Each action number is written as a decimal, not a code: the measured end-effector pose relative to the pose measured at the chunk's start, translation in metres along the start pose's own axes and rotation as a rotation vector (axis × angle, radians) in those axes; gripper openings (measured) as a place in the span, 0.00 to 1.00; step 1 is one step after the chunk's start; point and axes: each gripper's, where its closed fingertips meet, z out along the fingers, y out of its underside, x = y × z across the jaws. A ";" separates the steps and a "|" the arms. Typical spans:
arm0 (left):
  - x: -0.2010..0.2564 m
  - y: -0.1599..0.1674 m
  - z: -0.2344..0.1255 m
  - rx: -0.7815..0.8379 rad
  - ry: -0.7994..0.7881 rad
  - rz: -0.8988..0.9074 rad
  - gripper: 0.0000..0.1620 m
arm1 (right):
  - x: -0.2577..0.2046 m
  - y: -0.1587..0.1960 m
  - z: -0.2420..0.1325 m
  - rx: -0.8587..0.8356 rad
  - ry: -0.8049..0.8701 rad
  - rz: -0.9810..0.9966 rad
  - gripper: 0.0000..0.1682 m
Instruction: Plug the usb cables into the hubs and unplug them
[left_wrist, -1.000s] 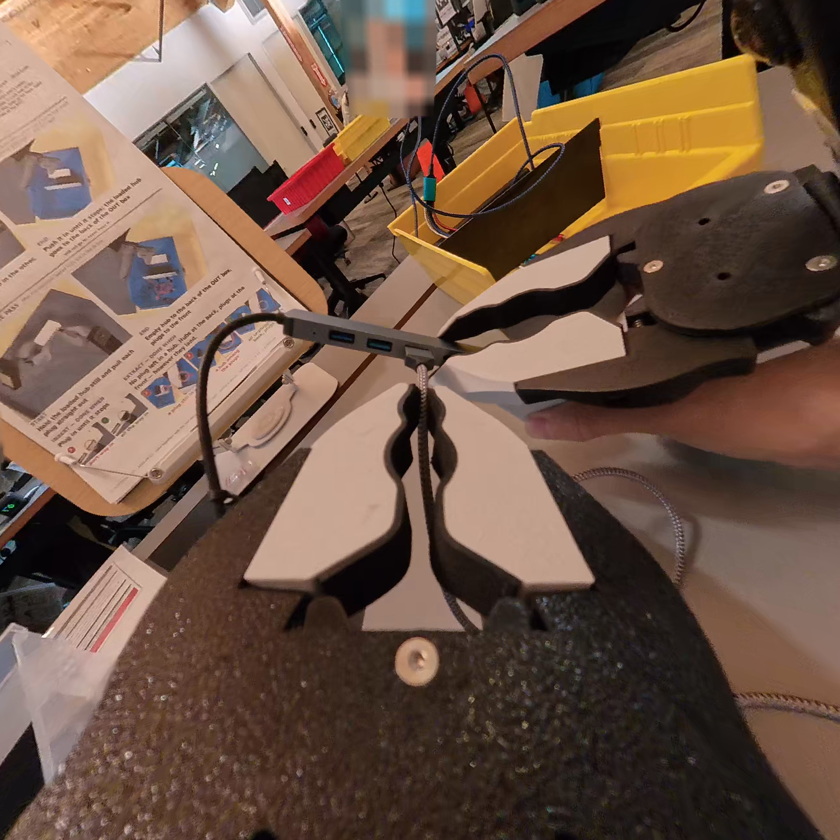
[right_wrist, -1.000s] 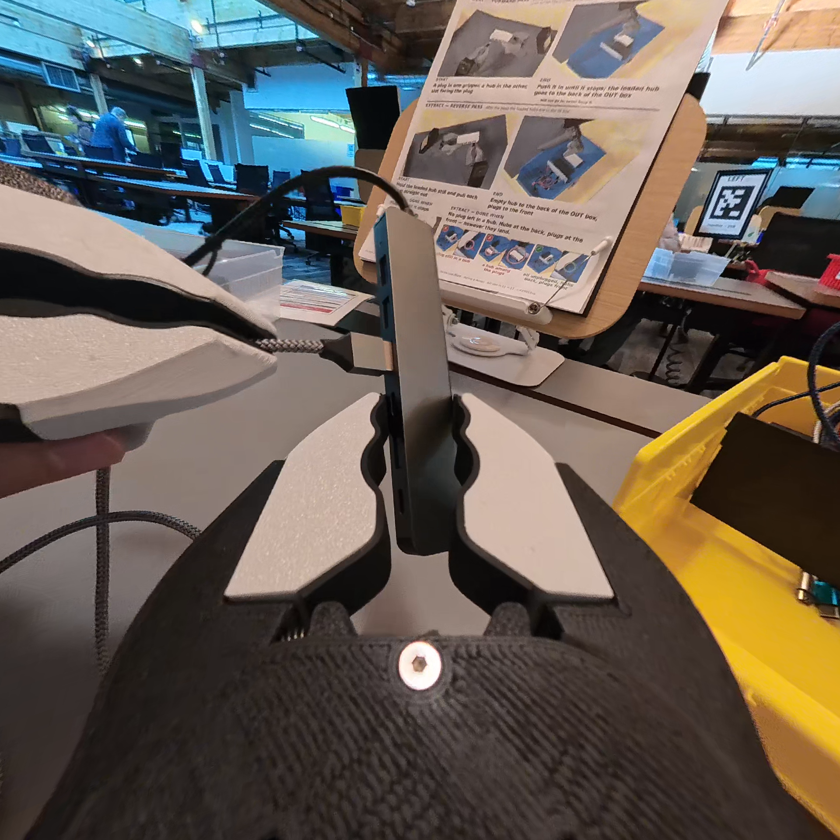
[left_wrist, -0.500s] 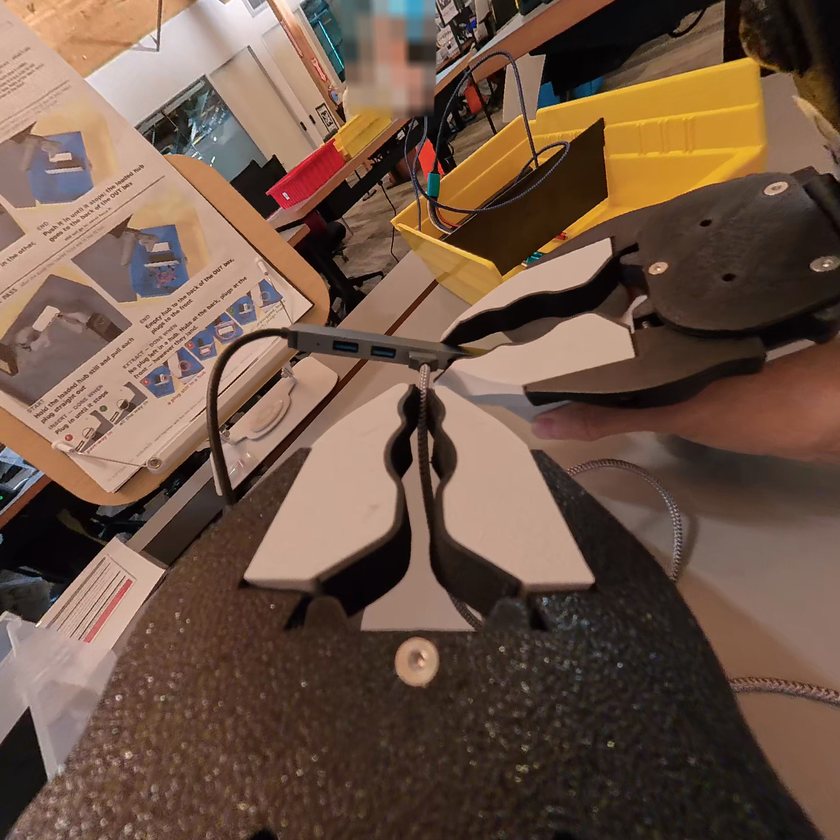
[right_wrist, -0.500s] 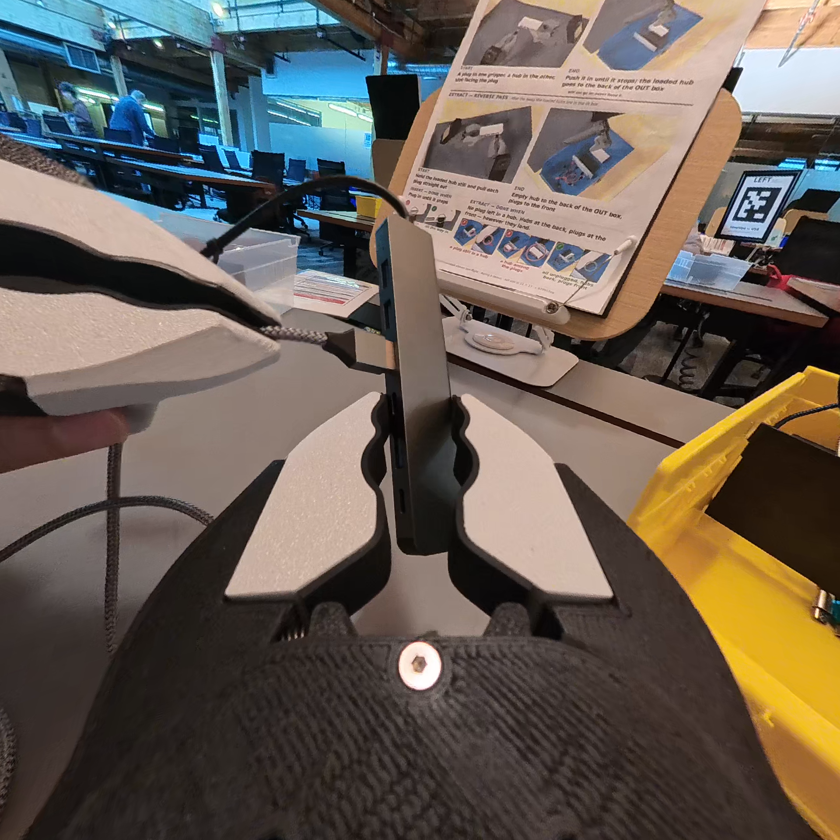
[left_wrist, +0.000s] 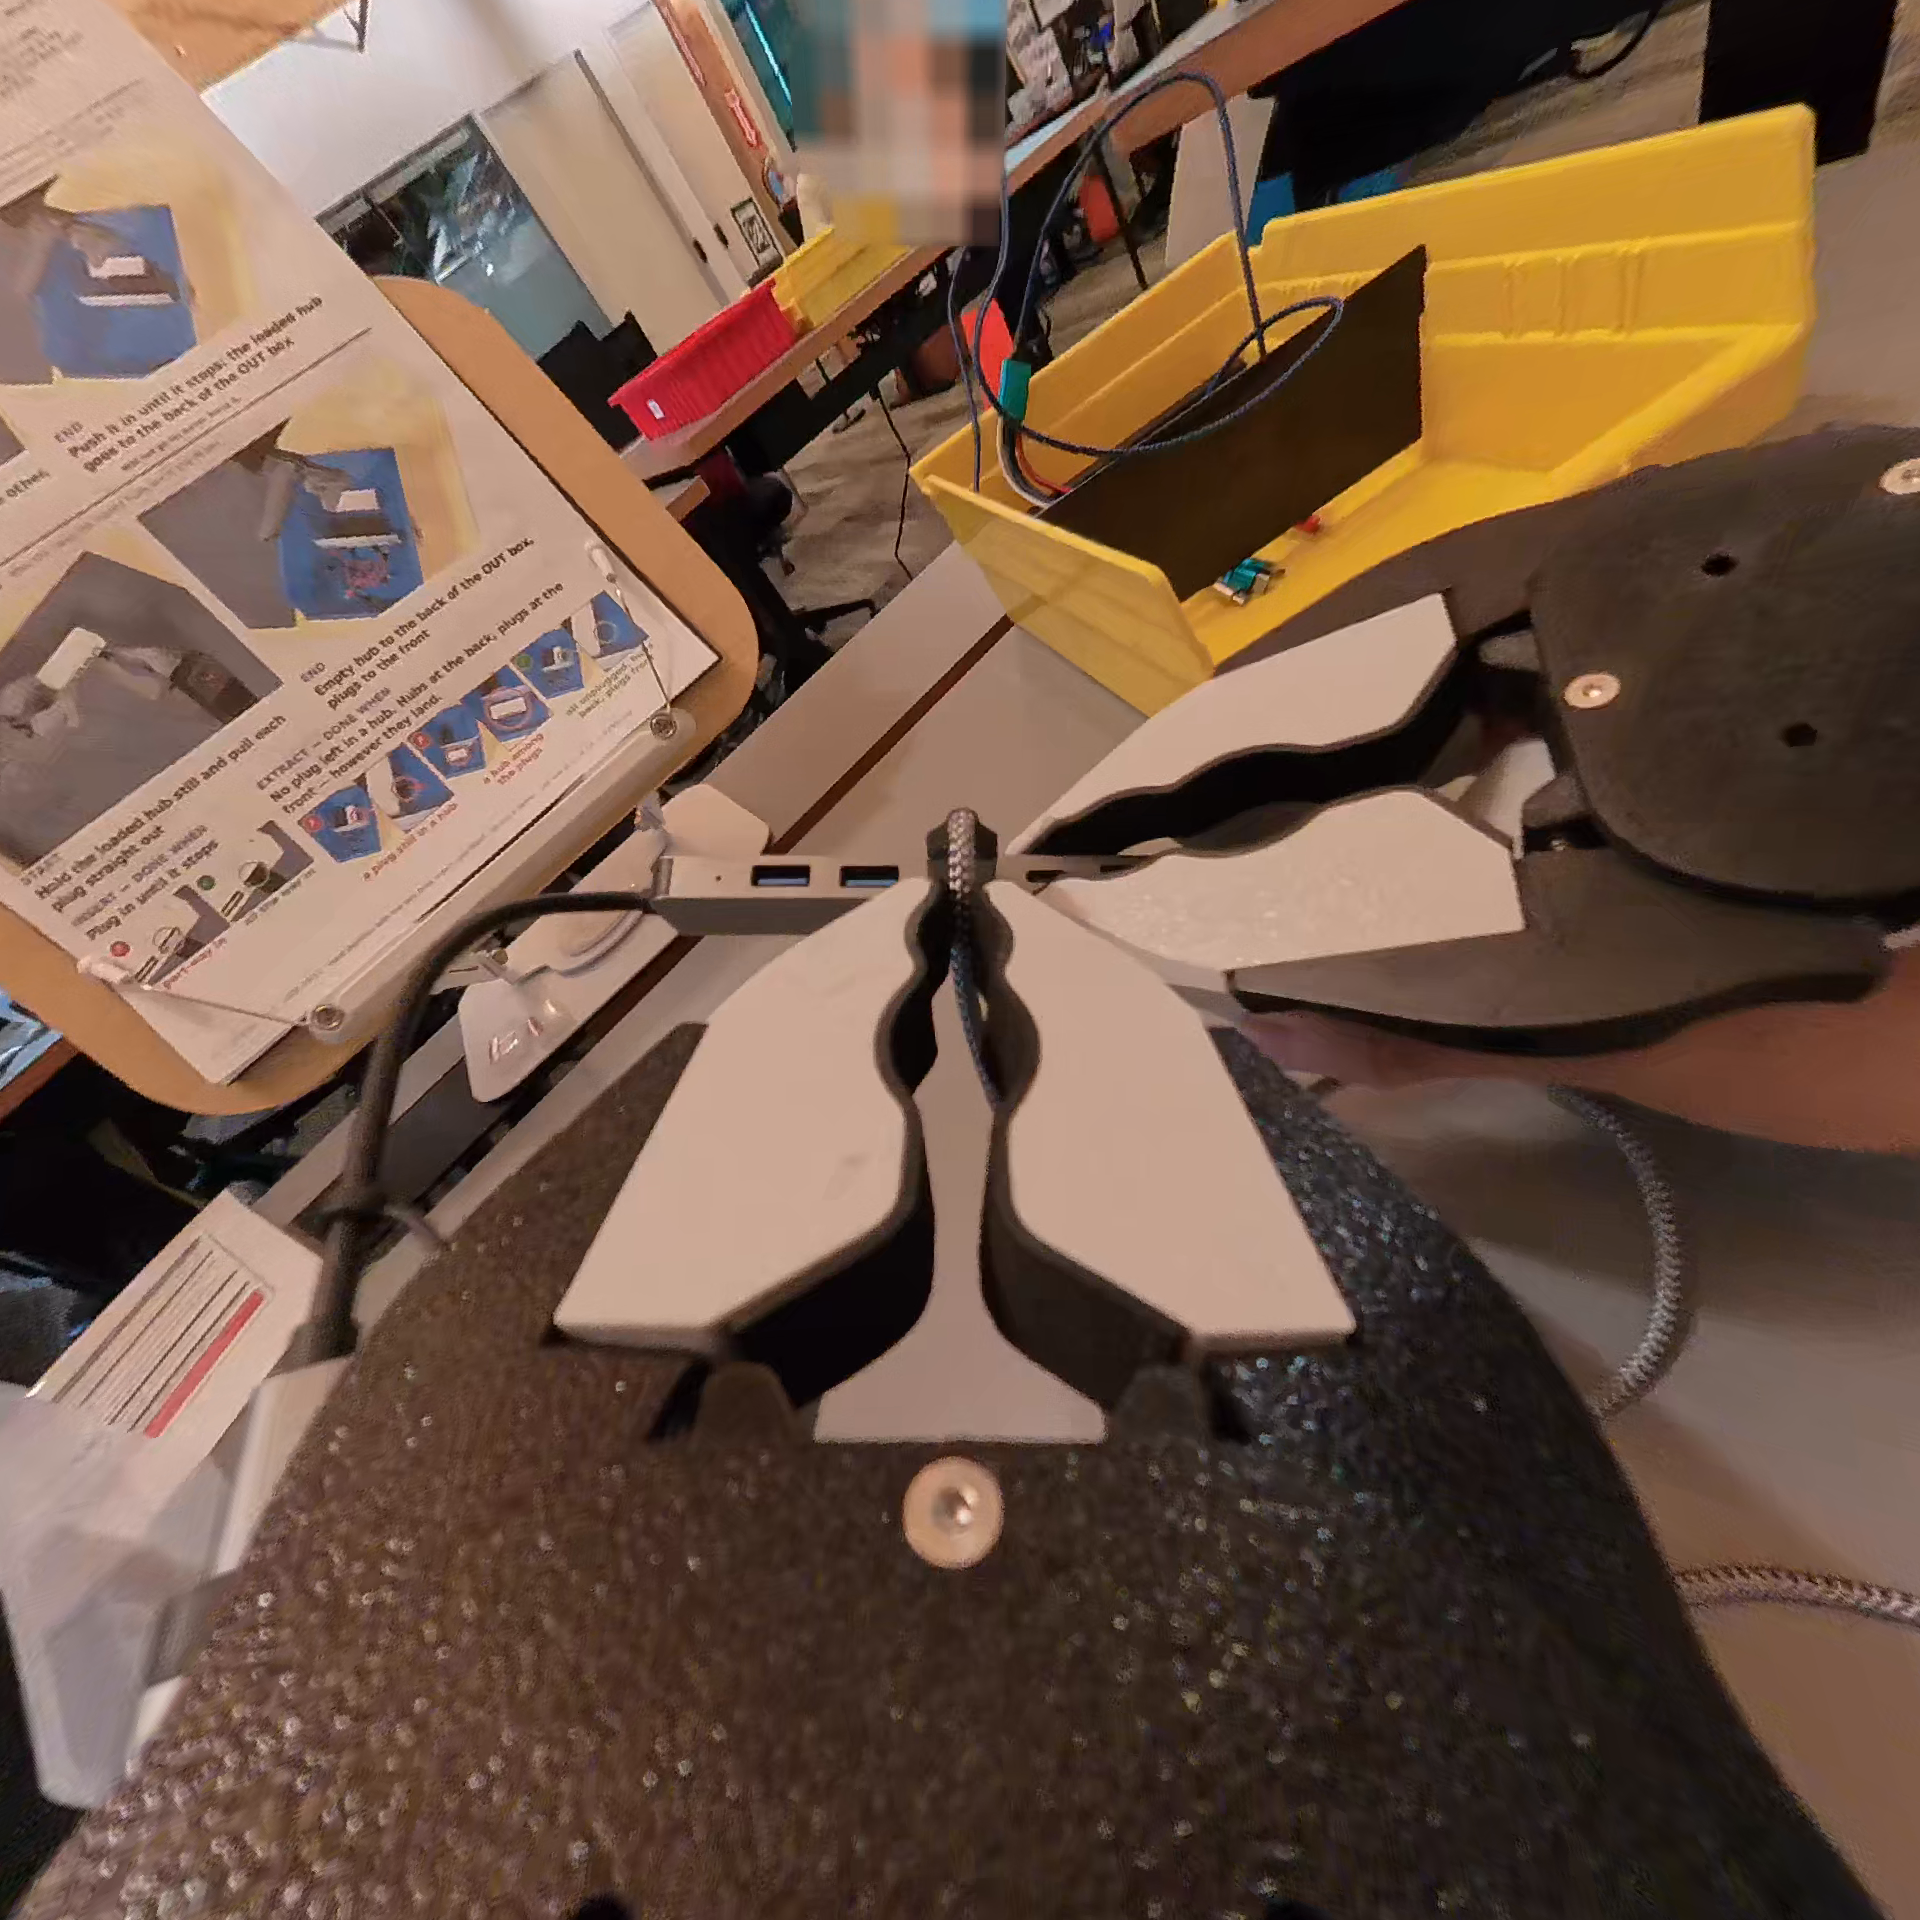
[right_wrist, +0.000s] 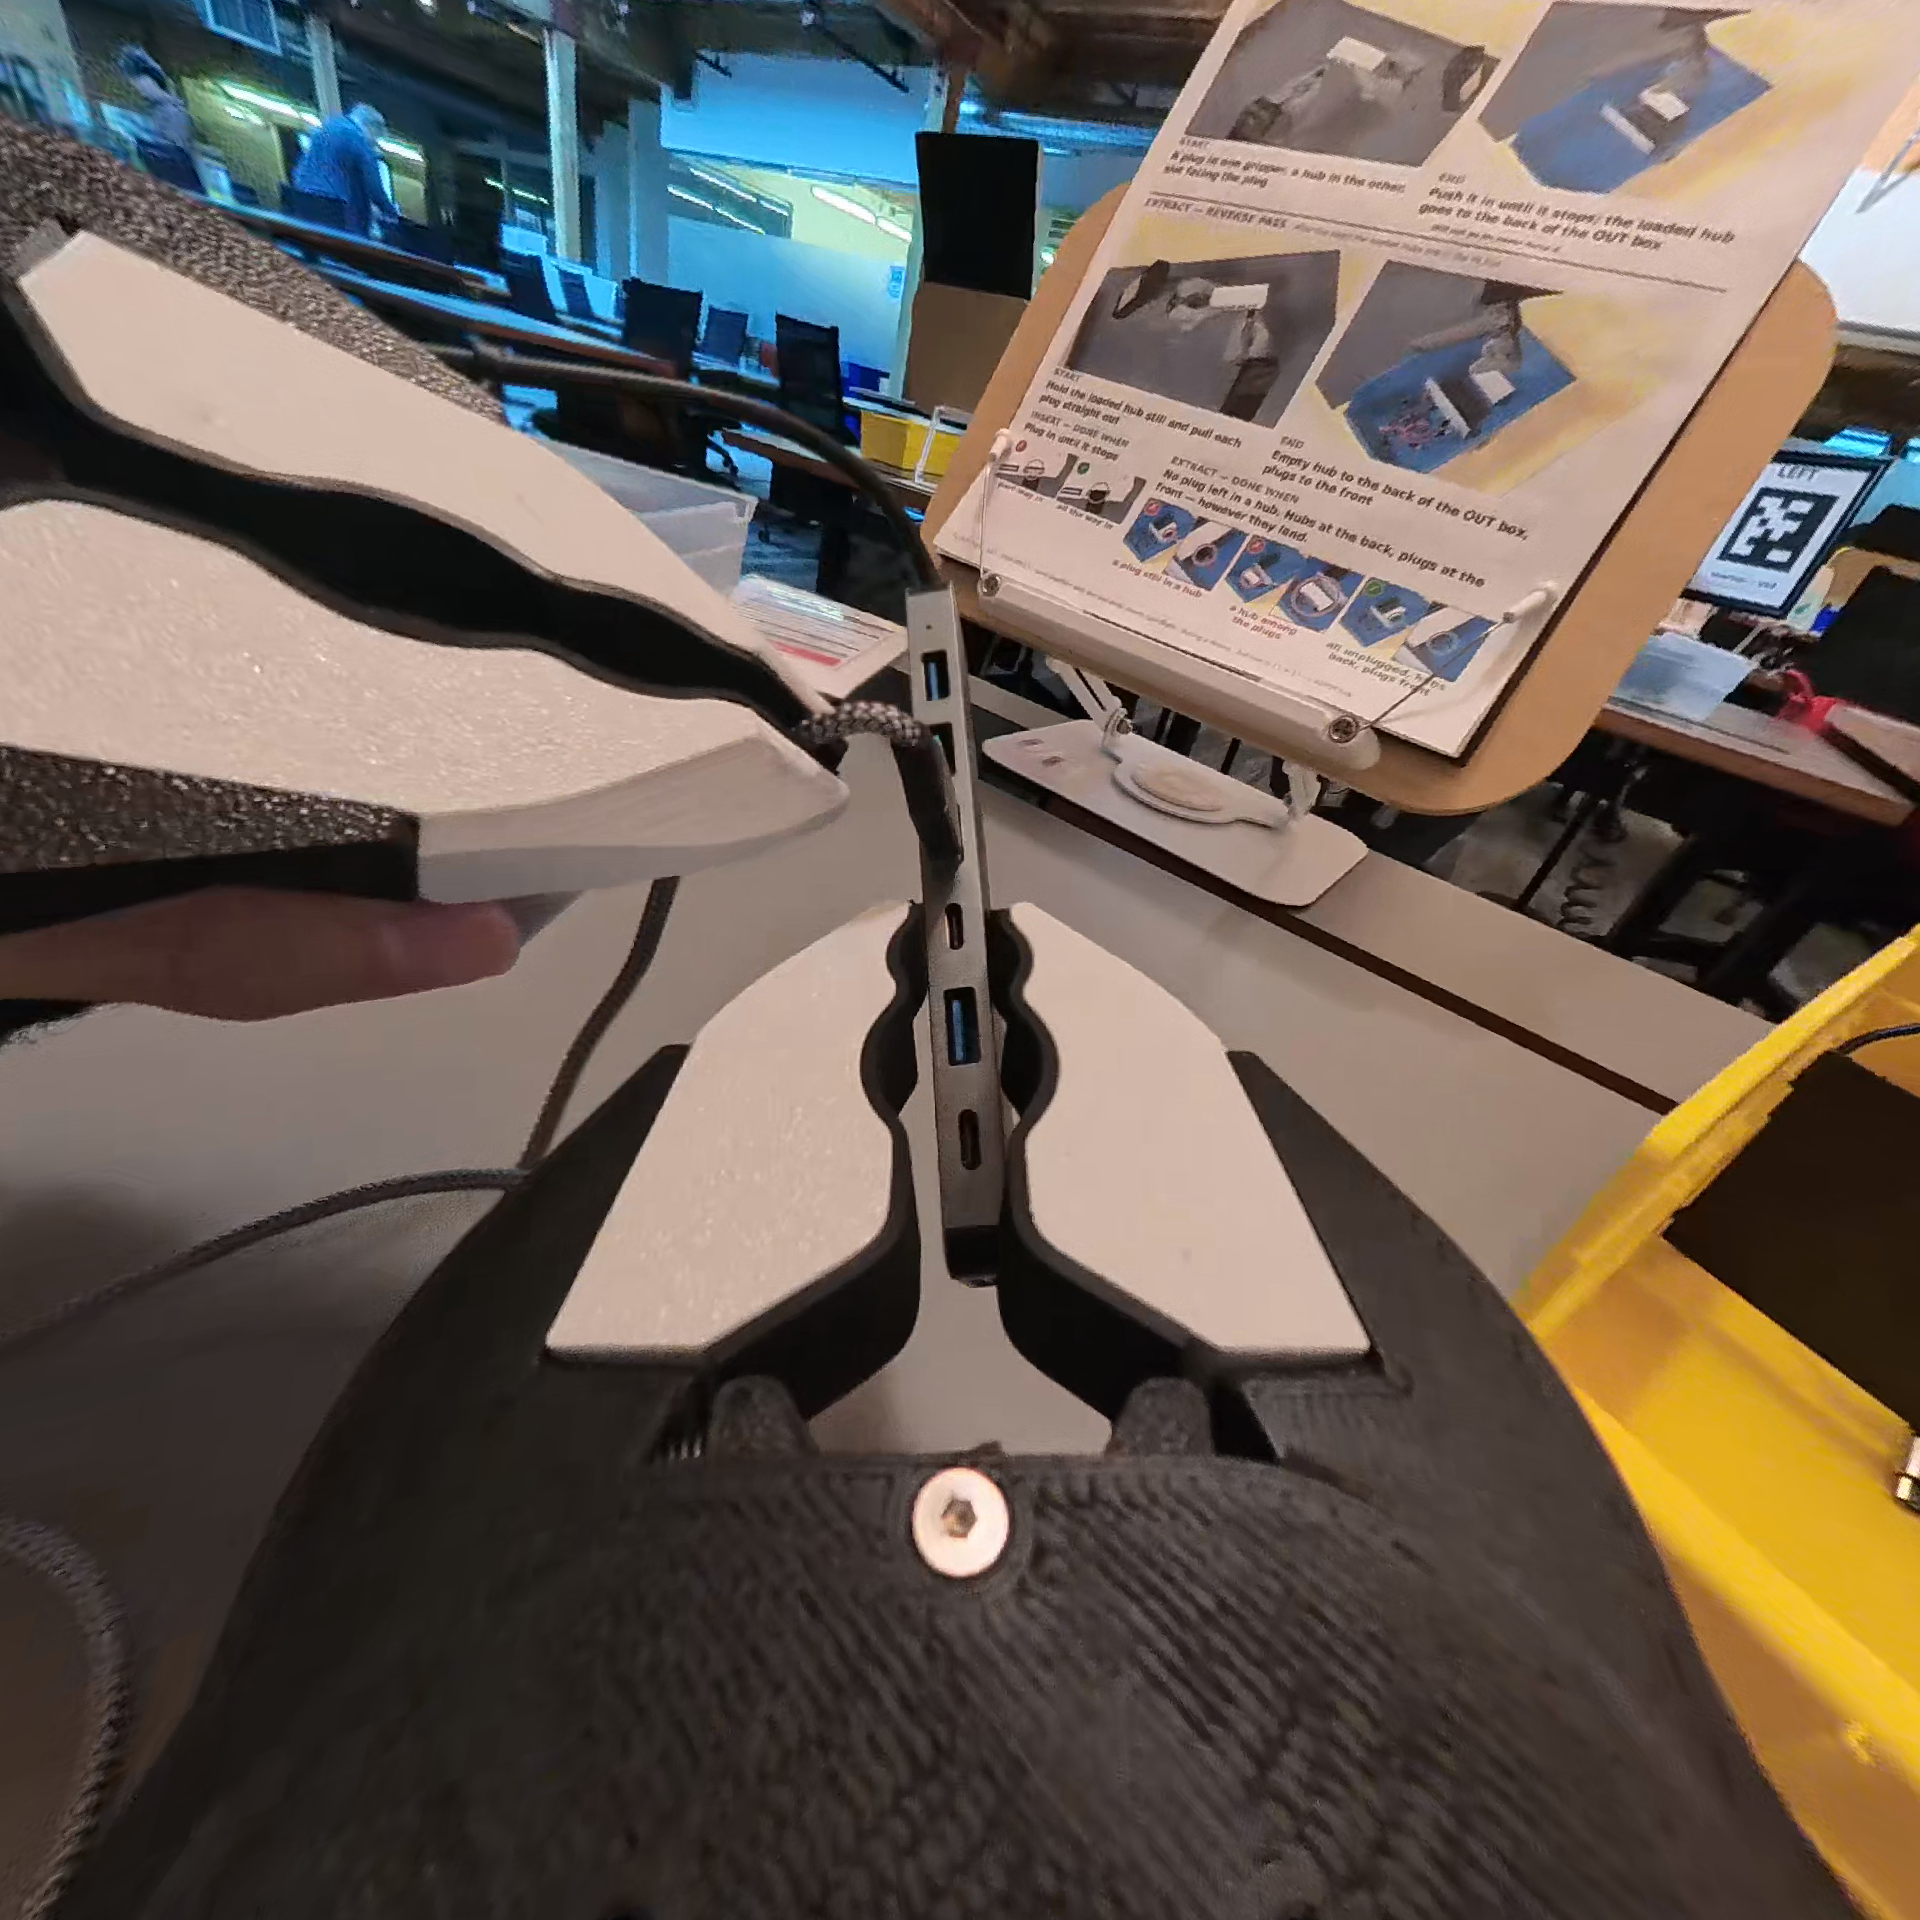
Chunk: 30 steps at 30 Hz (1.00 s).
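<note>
The right gripper (right_wrist: 958, 1023) had its jaws clamped on the near end of a slim grey hub (right_wrist: 954, 904), holding it upright above the grey worktop (right_wrist: 1226, 997). The left gripper (left_wrist: 961, 904) had its jaws pressed together on a braided cable (left_wrist: 964, 940) just behind its plug (right_wrist: 933, 805).

A second earlier the plug sat square in the hub's side port, with the cable running straight out from it. Now, in the right wrist view, the plug hung tilted downward against the hub's port side; whether it was in a port could not be told. The hub had also turned, so its row of ports showed in that view. The hub's own black lead (left_wrist: 384, 1081) looped off to the left. A yellow bin (left_wrist: 1558, 312) with loose cables stood at the right, and an instruction sheet (right_wrist: 1382, 343) leaned on a stand behind.
</note>
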 end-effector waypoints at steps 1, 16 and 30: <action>0.001 -0.001 0.000 0.015 0.004 -0.012 0.02 | 0.002 0.000 0.000 -0.003 0.014 -0.017 0.07; -0.029 -0.006 0.001 0.075 0.551 -1.468 0.23 | -0.017 -0.030 -0.011 0.078 0.200 -0.863 0.07; -0.025 0.011 0.004 -0.115 0.805 -1.447 0.06 | -0.026 -0.008 -0.016 -0.149 -0.584 0.322 0.53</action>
